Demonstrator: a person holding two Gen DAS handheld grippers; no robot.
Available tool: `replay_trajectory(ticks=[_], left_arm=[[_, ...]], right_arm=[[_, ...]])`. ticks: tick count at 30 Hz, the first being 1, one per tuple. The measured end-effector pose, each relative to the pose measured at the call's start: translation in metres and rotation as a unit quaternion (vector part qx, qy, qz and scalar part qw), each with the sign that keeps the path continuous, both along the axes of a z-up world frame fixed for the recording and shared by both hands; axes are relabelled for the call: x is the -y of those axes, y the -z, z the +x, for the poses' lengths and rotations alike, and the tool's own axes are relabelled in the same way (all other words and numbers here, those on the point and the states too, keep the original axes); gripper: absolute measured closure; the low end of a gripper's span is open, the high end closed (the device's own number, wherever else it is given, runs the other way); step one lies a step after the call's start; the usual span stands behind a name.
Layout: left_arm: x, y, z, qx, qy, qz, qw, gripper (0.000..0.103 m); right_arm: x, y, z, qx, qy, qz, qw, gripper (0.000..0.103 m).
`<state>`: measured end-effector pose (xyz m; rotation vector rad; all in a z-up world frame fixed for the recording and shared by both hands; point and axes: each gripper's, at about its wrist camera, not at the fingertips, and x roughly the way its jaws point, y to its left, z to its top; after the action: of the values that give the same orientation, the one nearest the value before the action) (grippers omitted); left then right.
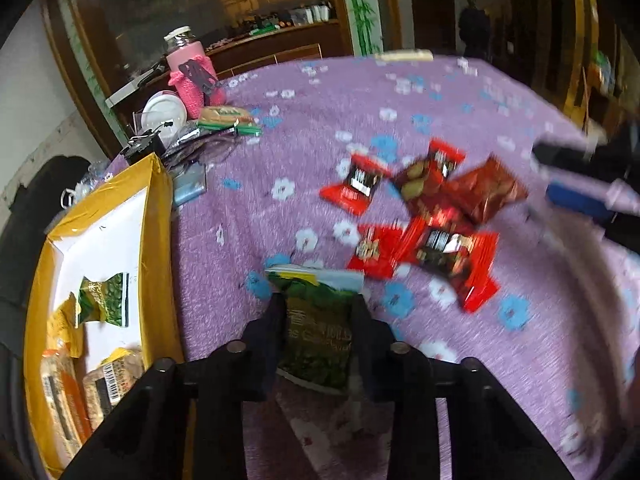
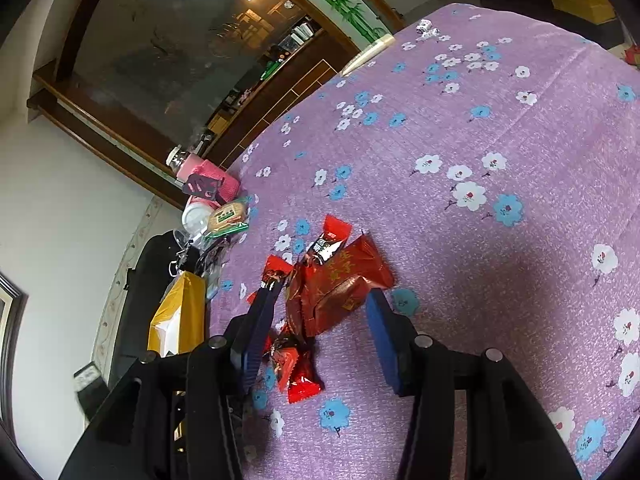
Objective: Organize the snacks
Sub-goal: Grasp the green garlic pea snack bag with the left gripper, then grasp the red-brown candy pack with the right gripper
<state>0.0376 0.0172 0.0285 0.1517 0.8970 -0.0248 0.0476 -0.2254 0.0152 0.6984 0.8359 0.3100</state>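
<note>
In the left wrist view, the left gripper (image 1: pixel 318 312) is seen at the lower middle of the frame, its two black fingers (image 1: pixel 269 334) pressed against the sides of a green snack packet (image 1: pixel 318 332); the packet is grasped, its upper edge sticking out past the fingertips. The purple flowered tablecloth (image 1: pixel 360 112) fills most of the frame. To the right of centre a loose pile of red snack packets (image 1: pixel 424 220) is spread on the cloth, somewhat blurred. At the left edge an open yellow box (image 1: pixel 158 240) is seen with a white inside; another green packet (image 1: pixel 105 300) and some pale wrapped biscuits (image 1: pixel 108 384) lie in it. At the upper left a bottle in a pink knitted sleeve (image 1: pixel 190 76) stands among small clutter. The blue pads of the right gripper (image 1: pixel 576 196) are visible, blurred, at the right edge.

In the right wrist view, the right gripper (image 2: pixel 324 316) is placed at the lower middle, its blue-padded fingers (image 2: pixel 382 336) standing either side of a dark red packet (image 2: pixel 336 288). The left pad lies at the packet's edge, while a gap is seen at the right pad, so the jaws are taken as released. Smaller red packets (image 2: pixel 298 372) lie beneath and behind it. The yellow box (image 2: pixel 180 316) is seen at the left of the frame, beside the table's edge.
</note>
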Motion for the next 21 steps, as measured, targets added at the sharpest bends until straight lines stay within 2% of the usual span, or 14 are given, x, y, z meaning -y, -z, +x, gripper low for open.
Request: replay_trajectory(ticks=[1,4,8,11,14,15,16,18,21], left_arm=[[-0.002,-0.005,0.001,0.007,-0.006,-0.018,0.9998,0.091],[-0.010,-0.014,0.007,0.019,-0.015,-0.081,0.9965,0.091],[-0.014,-0.004,0.013,0.026,-0.021,-0.052,0.9981,0.090],[-0.017,-0.002,0.013,0.022,-0.016,-0.047,0.9985,0.088],[-0.012,-0.002,0.009,0.025,-0.006,-0.030,0.9992,0.081],[-0.011,-0.002,0.008,0.023,-0.003,-0.027,0.9994,0.072],[-0.010,-0.002,0.007,0.020,-0.001,-0.026,0.9994,0.058],[-0.011,0.000,0.005,0.017,-0.001,-0.029,0.9994,0.045],[-0.013,-0.001,0.005,0.017,-0.004,-0.029,0.9994,0.045]], right_arm=[[0.000,0.002,0.001,-0.003,0.002,-0.002,1.000,0.055],[0.003,0.006,0.003,-0.007,0.013,-0.012,1.000,0.055],[0.002,0.004,0.004,-0.002,0.019,-0.038,0.999,0.055],[-0.008,-0.010,0.011,0.010,0.001,-0.061,0.998,0.055],[-0.025,-0.020,0.033,0.006,-0.041,-0.092,0.995,0.055],[-0.028,-0.023,0.043,0.014,-0.042,-0.102,0.994,0.055],[-0.031,-0.023,0.052,0.016,-0.047,-0.111,0.993,0.055],[-0.036,-0.015,0.071,0.001,-0.075,-0.116,0.990,0.055],[-0.043,-0.004,0.082,-0.019,-0.115,-0.120,0.986,0.055]])
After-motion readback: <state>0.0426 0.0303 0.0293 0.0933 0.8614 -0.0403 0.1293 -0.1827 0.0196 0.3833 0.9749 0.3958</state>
